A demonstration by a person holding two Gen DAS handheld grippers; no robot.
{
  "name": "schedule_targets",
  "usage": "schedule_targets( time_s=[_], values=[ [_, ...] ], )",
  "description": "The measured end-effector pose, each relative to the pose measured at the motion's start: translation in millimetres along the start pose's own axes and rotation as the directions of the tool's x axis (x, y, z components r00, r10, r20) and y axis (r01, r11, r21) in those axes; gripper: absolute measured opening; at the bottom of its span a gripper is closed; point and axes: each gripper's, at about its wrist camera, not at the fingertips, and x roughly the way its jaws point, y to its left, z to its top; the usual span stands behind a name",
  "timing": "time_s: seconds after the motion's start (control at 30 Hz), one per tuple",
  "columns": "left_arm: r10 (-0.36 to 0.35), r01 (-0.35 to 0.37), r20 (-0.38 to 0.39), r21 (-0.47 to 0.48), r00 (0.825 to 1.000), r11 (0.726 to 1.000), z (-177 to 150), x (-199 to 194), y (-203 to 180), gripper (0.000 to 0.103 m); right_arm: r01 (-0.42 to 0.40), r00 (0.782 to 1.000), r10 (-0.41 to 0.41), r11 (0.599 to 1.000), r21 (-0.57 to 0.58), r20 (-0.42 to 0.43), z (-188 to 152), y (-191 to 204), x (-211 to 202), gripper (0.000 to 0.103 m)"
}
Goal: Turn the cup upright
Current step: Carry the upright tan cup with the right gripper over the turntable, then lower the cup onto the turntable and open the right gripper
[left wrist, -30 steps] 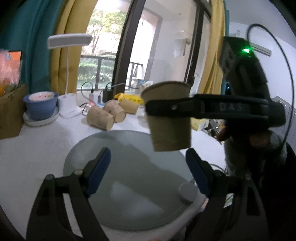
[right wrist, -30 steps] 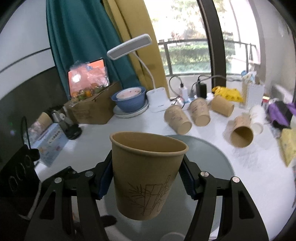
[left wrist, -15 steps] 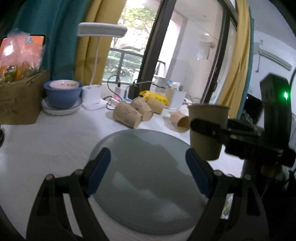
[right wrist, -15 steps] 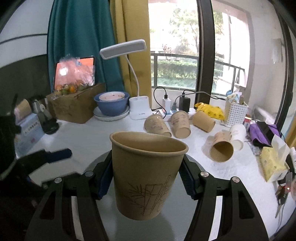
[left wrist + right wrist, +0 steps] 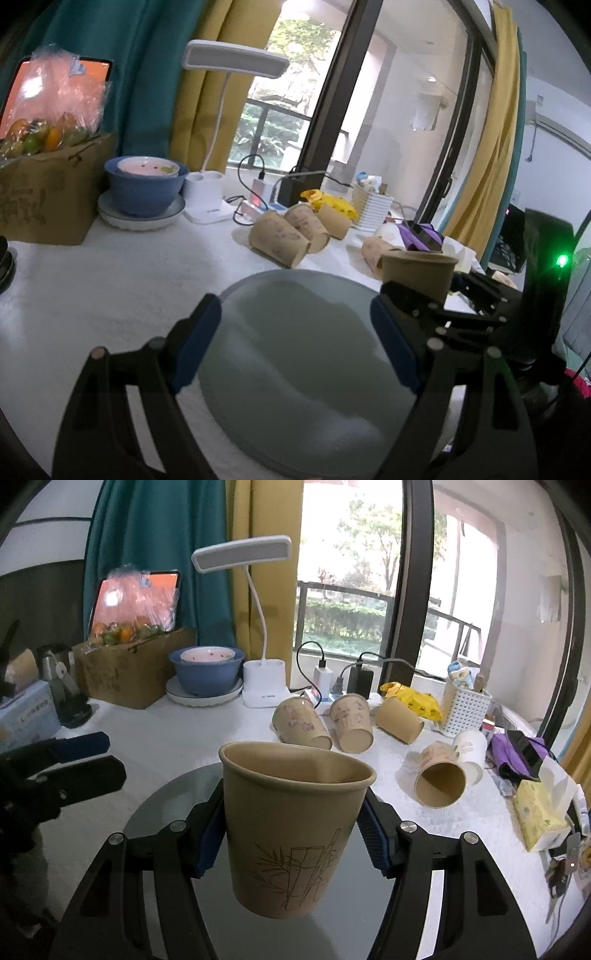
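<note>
My right gripper [image 5: 291, 834] is shut on a brown paper cup [image 5: 291, 827] with a bamboo drawing, held upright, mouth up, above the round grey tray [image 5: 162, 812]. The same cup [image 5: 417, 273] shows at the right in the left wrist view, held by the right gripper over the tray's right edge. My left gripper [image 5: 295, 347] is open and empty, its blue pads wide apart above the grey tray [image 5: 295, 354]. The left gripper also shows at the left edge of the right wrist view [image 5: 74, 757].
Several paper cups [image 5: 306, 723] lie on their sides on the white table behind the tray, one [image 5: 439, 779] with its mouth facing me. A desk lamp [image 5: 264, 690], blue bowl [image 5: 207, 672], cardboard box [image 5: 129, 668], white basket [image 5: 465, 709] and tissue box [image 5: 539, 812] stand around.
The right gripper has carried the upright cup lower and to the right, from above the tray's middle towards its right edge. The left gripper stays open.
</note>
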Motion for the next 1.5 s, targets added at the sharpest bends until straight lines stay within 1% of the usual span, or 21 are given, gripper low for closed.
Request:
schedule_targets(
  time_s=[0.23, 0.47, 0.83, 1.5],
  values=[
    [0.015, -0.016, -0.023, -0.018, 1.0, 1.0, -1.2, 7.1, 10.4, 0.084, -0.014, 0.999, 0.013, 1.0, -0.014, -0.043, -3.4, 7.7, 19.9, 0.068],
    [0.007, -0.008, -0.032, -0.027, 0.999, 1.0, -1.8, 11.2, 16.3, 0.084, -0.016, 0.996, 0.015, 1.0, -0.018, -0.083, -0.5, 10.7, 39.2, 0.068],
    [-0.004, 0.003, -0.038, -0.041, 0.999, 0.999, -0.5, 17.4, 22.5, 0.084, -0.002, 0.993, -0.001, 1.0, -0.029, -0.121, -2.0, 12.7, 57.4, 0.068],
    [-0.018, 0.017, -0.036, -0.029, 0.999, 0.999, -1.8, 17.3, 18.6, 0.084, -0.016, 0.989, 0.014, 1.0, -0.012, -0.149, -10.2, 11.0, 59.3, 0.071]
  ],
)
